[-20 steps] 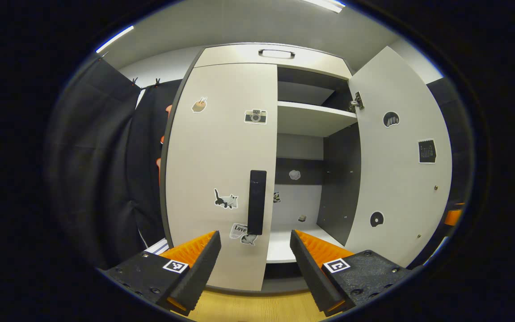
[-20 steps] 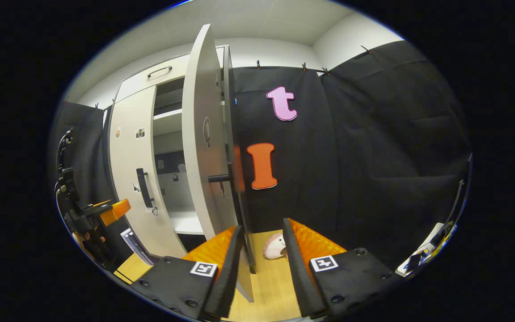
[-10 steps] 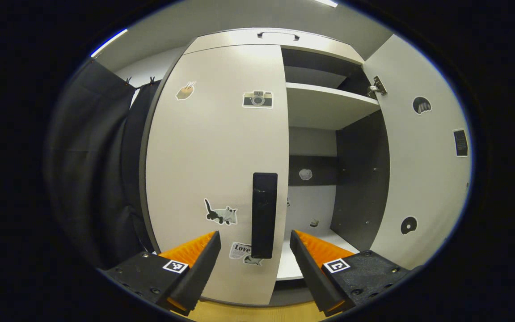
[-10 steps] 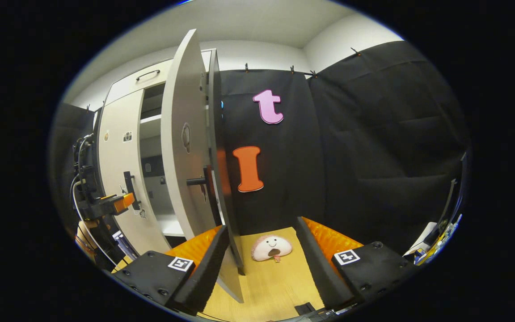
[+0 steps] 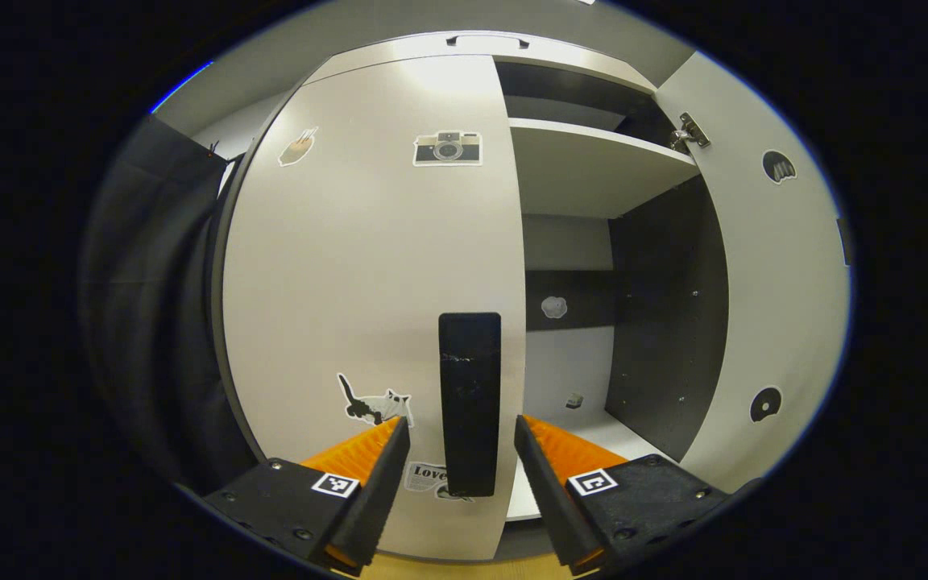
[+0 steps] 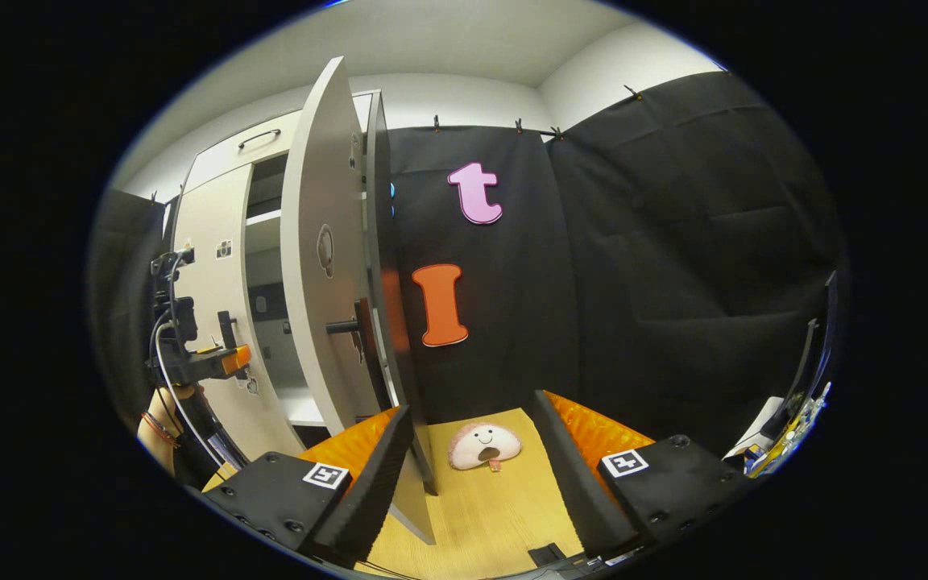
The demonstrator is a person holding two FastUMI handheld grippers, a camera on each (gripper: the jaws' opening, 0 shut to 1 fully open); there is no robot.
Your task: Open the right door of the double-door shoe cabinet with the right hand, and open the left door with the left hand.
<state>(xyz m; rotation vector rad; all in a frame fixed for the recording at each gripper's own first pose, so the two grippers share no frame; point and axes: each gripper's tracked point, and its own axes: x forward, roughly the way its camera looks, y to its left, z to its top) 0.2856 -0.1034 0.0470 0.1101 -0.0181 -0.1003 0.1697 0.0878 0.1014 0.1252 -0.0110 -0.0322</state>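
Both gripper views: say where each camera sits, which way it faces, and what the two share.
Left gripper view: rides the left gripper, facing the closed left door; its open fingers flank the black handle.
Right gripper view: rides the right gripper, set back, facing the edge of the open right door, the floor and a plush toy; a hand holds the left gripper far off.
Shared: both doors, the left handle and the cabinet shelf.

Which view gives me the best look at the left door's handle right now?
The left gripper view: the handle stands large, face-on, between the open jaws of the left gripper. In the right gripper view it is small, far off, partly behind that gripper.
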